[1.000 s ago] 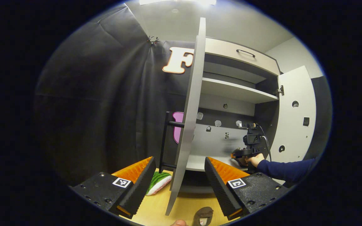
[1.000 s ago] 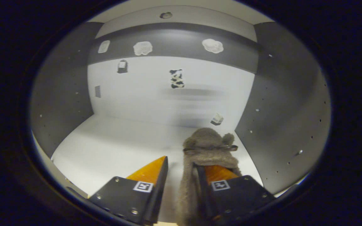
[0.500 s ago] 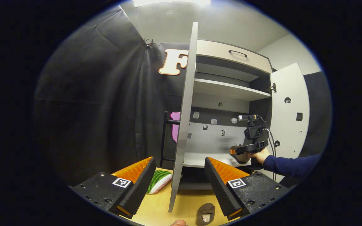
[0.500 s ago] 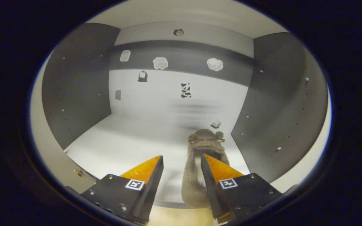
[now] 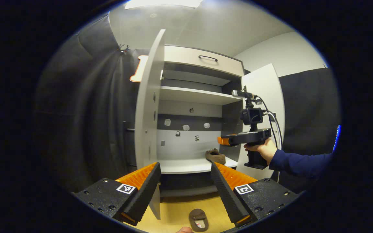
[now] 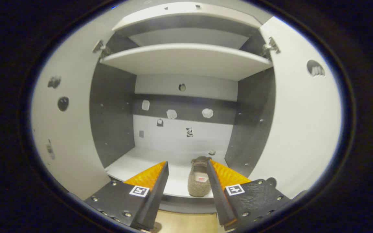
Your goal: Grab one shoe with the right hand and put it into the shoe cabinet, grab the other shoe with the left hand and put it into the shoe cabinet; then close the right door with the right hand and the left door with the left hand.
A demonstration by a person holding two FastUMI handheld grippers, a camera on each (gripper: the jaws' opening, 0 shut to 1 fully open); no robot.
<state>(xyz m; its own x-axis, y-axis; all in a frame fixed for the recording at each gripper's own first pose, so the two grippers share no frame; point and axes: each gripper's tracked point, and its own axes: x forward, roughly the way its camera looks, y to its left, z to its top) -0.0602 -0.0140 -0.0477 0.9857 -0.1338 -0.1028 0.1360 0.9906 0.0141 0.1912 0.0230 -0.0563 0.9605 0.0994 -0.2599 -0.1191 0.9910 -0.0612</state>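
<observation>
**One shoe placed in the cabinet, one shoe left on the floor**

The first shoe [image 6: 199, 181] is seen lying on the lower shelf [image 6: 131, 165] of the shoe cabinet [image 5: 202, 60], near the right inner wall. The right claw [image 6: 186, 174] is held in front of the cabinet with its fingers apart and nothing between them; the shoe is framed by the fingers in the right gripper view, but it lies well beyond them on the shelf. In the left gripper view this claw is held up by a hand [image 5: 261, 149] beside the right door [image 5: 264, 87].

The second shoe [image 5: 198, 220] is seen on the wooden floor [image 5: 176, 210], low between the fingers of the left claw [image 5: 185, 181], which is open and empty. Whether this shoe is upright cannot be told for sure, because it lies at the very edge of the view.

The first step is judged done. Still to be done: the second shoe must be grasped with the left claw and put in, then the right door and the left door [image 5: 146, 106], both standing open, must be closed.
</observation>
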